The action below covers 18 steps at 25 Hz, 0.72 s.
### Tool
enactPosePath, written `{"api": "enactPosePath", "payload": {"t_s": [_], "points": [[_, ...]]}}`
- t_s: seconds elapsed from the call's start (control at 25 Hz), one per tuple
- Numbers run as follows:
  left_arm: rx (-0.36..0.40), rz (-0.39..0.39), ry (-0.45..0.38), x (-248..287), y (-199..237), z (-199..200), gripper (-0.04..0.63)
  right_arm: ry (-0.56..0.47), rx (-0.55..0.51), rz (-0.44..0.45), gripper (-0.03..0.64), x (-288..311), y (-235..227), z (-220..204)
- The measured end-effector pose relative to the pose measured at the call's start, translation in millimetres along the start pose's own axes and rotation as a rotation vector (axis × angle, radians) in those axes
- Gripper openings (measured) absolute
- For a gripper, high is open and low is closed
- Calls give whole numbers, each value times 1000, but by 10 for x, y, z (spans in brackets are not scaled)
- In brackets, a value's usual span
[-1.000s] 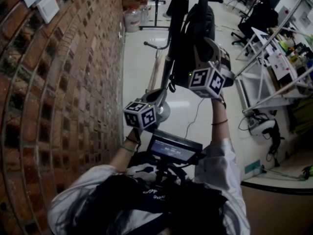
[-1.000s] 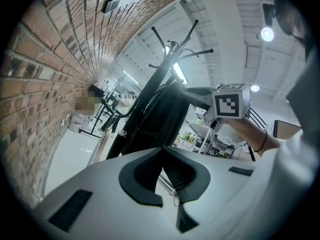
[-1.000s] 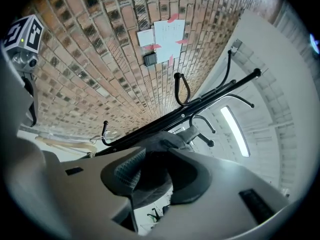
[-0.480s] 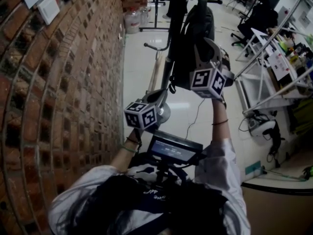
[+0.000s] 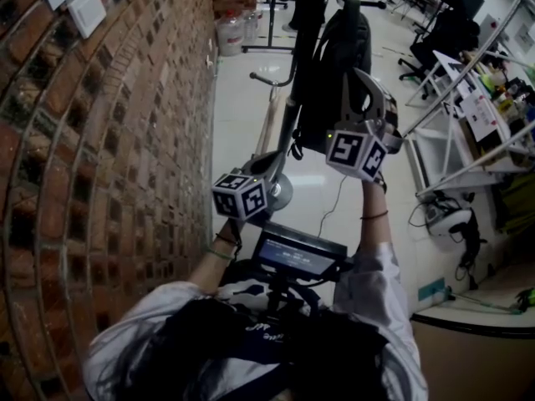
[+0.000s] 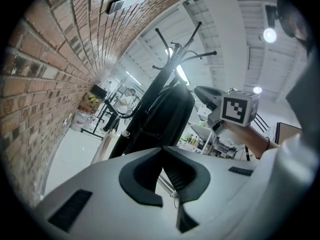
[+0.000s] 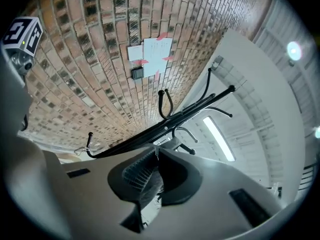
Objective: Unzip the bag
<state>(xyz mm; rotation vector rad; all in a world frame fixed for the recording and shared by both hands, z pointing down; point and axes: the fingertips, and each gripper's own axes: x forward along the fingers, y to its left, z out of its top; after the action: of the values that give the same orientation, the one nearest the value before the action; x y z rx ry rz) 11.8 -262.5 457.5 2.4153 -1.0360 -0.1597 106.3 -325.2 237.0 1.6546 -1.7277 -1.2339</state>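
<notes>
One black backpack hangs on a coat rack ahead of the left claw, which is pinched together and empty. The right claw's jaws are closing, tips nearly touching, with nothing discernible between them.

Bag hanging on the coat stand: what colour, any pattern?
The bag is plain black, with no pattern visible. The head view shows it best.

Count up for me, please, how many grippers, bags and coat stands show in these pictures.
Grippers: 2 (left gripper, jaws together; right gripper, jaws closing, nothing clearly visible between them)
Black bag: 1
Coat stand: 1
Total: 4
</notes>
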Motion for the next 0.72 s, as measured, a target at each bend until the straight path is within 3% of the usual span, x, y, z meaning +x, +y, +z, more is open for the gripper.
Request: {"api": "enactPosePath", "payload": {"t_s": [0.12,0.24,0.44,0.72], "points": [[-4,0,1,0,9,1,8,1,29,-14,15,35,-86,-29],[-5,7,0,-6,16,12,8,2,70,36,15,85,-101,-28],[-12,3,-3,5,21,4,8,65,47,106,14,167,-42,-148],[-18,6,2,1,40,-32,8,10,-17,157,9,73,23,-162]]}}
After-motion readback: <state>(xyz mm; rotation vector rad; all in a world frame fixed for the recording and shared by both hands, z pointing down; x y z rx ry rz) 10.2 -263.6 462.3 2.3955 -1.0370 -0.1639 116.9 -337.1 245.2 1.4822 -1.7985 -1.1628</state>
